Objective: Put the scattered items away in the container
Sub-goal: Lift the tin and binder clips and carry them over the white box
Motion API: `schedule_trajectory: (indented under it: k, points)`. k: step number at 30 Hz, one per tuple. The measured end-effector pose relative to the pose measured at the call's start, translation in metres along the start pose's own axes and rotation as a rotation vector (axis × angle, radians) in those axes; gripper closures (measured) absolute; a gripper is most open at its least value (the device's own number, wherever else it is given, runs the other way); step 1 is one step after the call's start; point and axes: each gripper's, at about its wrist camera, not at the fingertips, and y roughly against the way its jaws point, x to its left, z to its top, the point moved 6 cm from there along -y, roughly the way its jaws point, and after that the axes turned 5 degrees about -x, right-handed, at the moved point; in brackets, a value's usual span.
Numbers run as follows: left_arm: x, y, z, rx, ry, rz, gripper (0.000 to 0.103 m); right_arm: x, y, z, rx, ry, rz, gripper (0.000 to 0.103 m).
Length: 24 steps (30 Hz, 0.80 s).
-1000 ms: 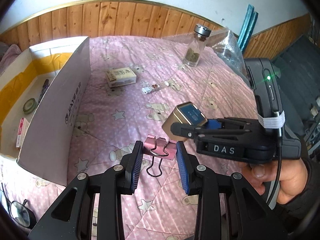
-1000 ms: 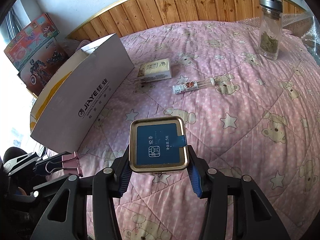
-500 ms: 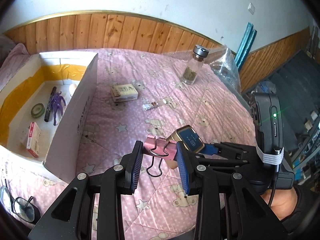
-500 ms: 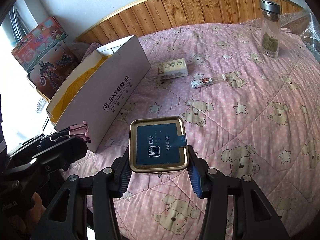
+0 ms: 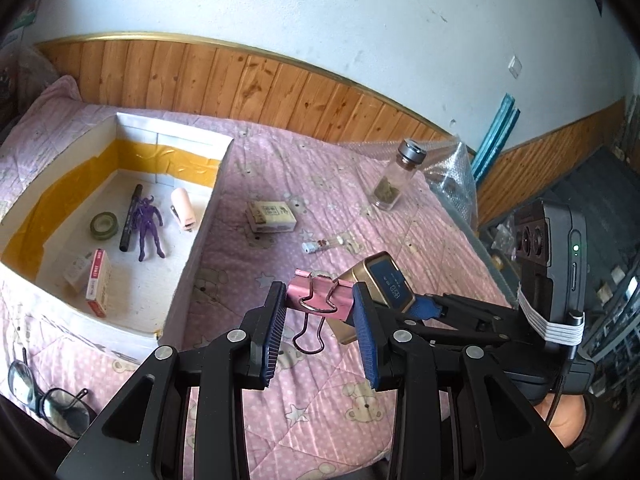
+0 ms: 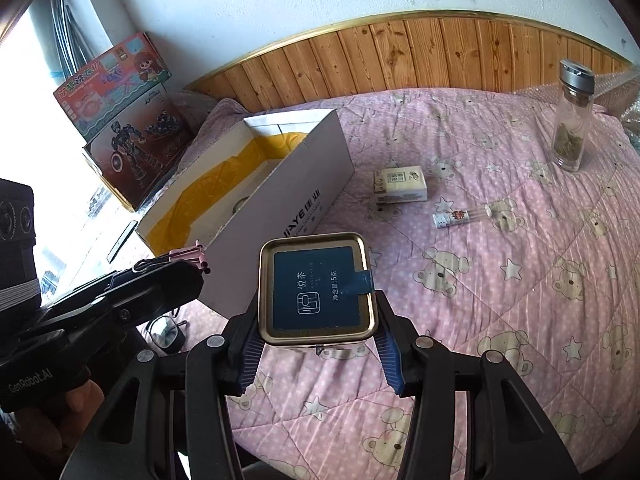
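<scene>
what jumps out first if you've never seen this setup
Each tool is loaded: the left tool clamps a pink clip, the right tool a gold tin, both above the pink quilt. To their left sits the open box, already holding small items.

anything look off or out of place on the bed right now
Nothing looks spilled or damaged. A small carton and a little vial lie outside the white box on the quilt, and a pair of glasses rests beside its near corner.
</scene>
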Motion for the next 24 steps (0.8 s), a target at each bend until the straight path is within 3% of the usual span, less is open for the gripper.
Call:
schedule_trajectory:
  k: [24]
  points:
    - [0.071,0.028,0.031,-0.072,0.136,0.047,0.069,0.079,-0.008,0.051,-0.043,0.124,0.067,0.052]
